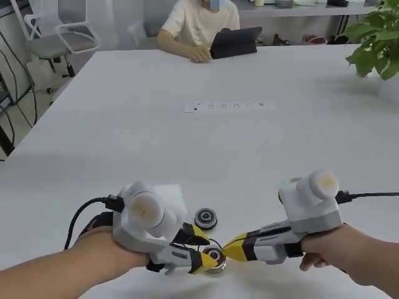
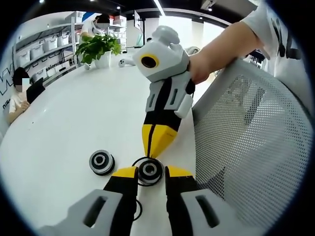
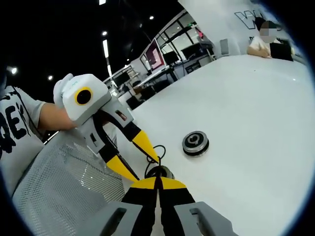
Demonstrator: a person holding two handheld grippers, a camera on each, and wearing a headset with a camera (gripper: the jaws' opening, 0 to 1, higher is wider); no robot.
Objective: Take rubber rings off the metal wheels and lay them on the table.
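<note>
Two wheels, zero rings laid out on the surface [image 1: 218,143], so it looks like early days. Left claw [image 2: 149,173] is clamped on one metal wheel [image 1: 214,255] at bottom centre. Right claw [image 3: 158,181], tips together, pokes at its rim. Second wheel [image 1: 206,218] sits just above, untouched.

wheel [image 3: 160,171]: half hidden behind jaws | plant [image 1: 377,47]: cut by edge

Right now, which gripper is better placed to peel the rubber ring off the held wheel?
Right, probably. The left gripper clamps the wheel between its jaws, while the right gripper, tips shut, sits at that wheel's rim, free to pull.
</note>
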